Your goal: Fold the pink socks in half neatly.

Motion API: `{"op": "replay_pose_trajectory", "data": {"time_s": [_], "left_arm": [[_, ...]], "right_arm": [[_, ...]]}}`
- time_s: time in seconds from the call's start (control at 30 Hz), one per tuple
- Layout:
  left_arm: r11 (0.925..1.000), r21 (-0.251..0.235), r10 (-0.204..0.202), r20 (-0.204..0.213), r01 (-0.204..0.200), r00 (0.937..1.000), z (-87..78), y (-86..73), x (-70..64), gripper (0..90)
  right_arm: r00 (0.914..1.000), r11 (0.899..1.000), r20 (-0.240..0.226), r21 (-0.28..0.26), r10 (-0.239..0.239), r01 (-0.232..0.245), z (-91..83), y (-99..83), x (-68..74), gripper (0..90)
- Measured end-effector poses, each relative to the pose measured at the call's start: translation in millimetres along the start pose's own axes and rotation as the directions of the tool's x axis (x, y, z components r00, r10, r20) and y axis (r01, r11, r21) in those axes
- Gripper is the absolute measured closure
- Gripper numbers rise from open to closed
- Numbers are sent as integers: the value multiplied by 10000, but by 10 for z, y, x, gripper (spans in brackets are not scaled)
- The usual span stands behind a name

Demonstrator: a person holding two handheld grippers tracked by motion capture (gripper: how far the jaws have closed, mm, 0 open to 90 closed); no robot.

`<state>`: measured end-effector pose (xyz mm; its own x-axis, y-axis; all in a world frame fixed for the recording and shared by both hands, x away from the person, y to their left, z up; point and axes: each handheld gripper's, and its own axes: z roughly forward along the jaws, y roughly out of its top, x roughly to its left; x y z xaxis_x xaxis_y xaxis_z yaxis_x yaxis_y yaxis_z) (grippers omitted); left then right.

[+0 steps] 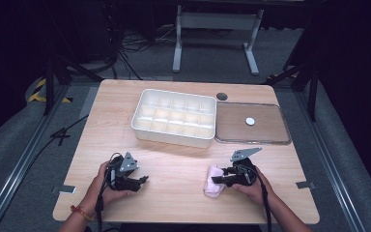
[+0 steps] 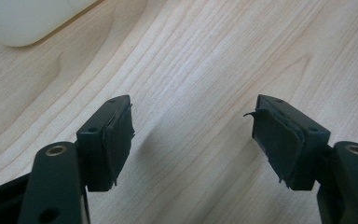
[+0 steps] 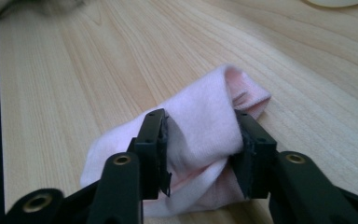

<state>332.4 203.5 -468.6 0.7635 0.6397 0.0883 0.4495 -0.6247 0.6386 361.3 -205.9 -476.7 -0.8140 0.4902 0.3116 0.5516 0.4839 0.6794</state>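
— Right gripper point(image 3: 200, 154) pinches the pink sock point(image 3: 205, 126) on both sides, near the table's point(image 1: 174, 169) front edge; probably to lift it.
— And the left gripper point(image 2: 193, 135)?
— Jaws wide, empty over bare wood, likely waiting.
— Farther off?
— From above: a white divided organiser box point(image 1: 174, 118), its clear lid point(image 1: 251, 123) alongside.

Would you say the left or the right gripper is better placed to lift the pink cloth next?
Right, probably. The right gripper already has its jaws closed around the pink cloth. The left gripper is open over bare table, apart from the cloth.
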Motion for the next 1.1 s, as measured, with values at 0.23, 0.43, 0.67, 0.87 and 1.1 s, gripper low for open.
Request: {"op": "replay_pose_trajectory", "data": {"time_s": [0.23, 0.43, 0.67, 0.87, 1.1], "left_arm": [[9996, -79, -252, 219, 254, 9994, 52, -17, 0, 248], [9985, -314, -440, 324, 450, 9985, 78, -40, 15, 216], [9961, -473, -707, 714, 742, 9949, 102, -76, 70, 189], [9945, -683, -751, 689, 798, 9948, 123, -86, 68, 166], [9954, -602, -709, 580, 744, 9958, 127, -73, 64, 153]], "right_arm": [[9991, 9991, 82, 38, -421, 421, -6, 12, 47, 684], [9970, 9972, 205, 82, -740, 739, -17, 18, 71, 699], [9924, 9930, 359, 84, -1177, 1174, -42, 11, 112, 709], [9818, 9842, 688, 158, -1768, 1761, -56, 26, 183, 718], [9708, 9754, 959, 94, -2200, 2201, -96, 43, 255, 722]]}}
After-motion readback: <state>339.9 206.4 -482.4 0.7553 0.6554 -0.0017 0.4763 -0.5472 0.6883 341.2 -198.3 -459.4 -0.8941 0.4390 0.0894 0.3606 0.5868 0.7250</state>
